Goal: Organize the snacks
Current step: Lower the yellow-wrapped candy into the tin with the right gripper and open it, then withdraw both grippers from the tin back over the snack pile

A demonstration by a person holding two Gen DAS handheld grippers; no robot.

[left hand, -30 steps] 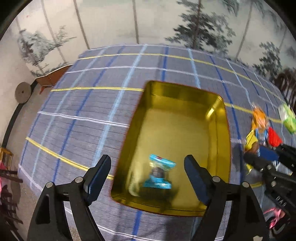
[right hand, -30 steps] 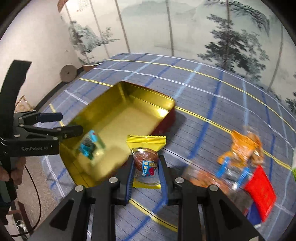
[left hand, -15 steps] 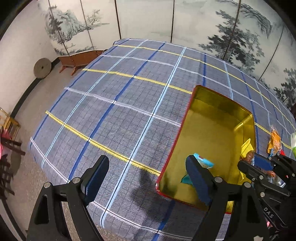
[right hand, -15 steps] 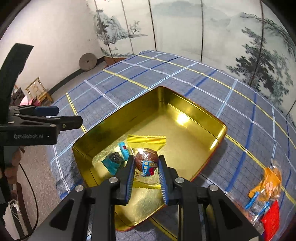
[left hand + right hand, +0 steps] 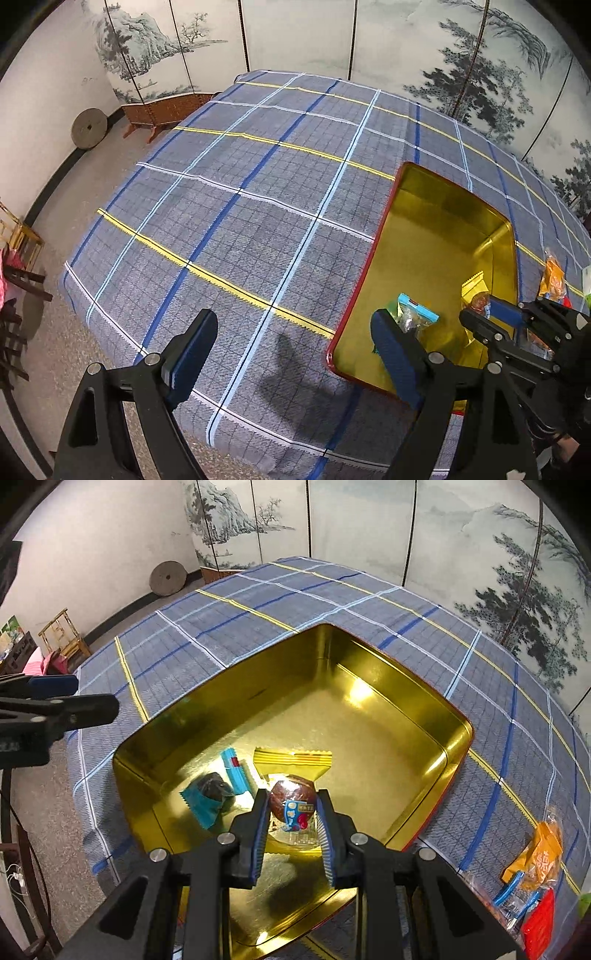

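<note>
Placement step, I'd say. Left wrist view: left gripper (image 5: 291, 350) has its fingers spread wide with nothing in them, hanging over the worktop (image 5: 258, 221) beside the gold tin (image 5: 439, 206). Right wrist view: right gripper (image 5: 291, 812) is clamped on the yellow snack pack (image 5: 293, 775) low inside the tin, next to a blue snack pack (image 5: 210, 797); more snacks (image 5: 532, 878) wait outside. Next it just needs to let go

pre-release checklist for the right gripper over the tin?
1. Right gripper shut on the yellow-wrapped snack: ok.
2. Snack inside the gold tin's outline: ok.
3. Snack resting on the tin floor or just above it: cannot tell.
4. Drop spot beside, not on, the blue-wrapped snack: ok.
5. Left gripper open and outside the tin: ok.
6. Remaining snacks on the cloth, apart from the tin: ok.
</note>
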